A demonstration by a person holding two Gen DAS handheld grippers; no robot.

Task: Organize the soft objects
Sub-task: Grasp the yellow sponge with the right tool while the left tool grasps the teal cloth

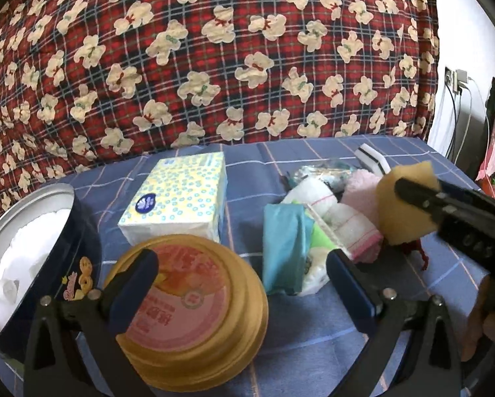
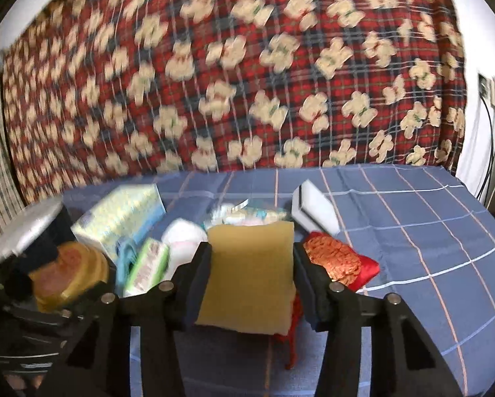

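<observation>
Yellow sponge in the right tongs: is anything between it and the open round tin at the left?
Yes. Between the sponge and the tin stand the tilted gold lid and the open left tongs by it; a tissue pack lies just behind. The tin's mouth is uncovered, so a path over them looks free.

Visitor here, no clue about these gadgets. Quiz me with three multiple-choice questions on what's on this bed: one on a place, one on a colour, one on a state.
1. The tissue pack lies where from the gold lid?
A. behind it
B. on top of it
C. inside the tin

2. What colour is the sponge?
A. green
B. yellow
C. black

3. The right gripper is:
A. empty, wide open
B. closed on the sponge
C. closed on the lid

Answers: 1 A, the pack sits farther back on the blue sheet. 2 B, it is plainly yellow. 3 B, both pads press its sides.
</observation>
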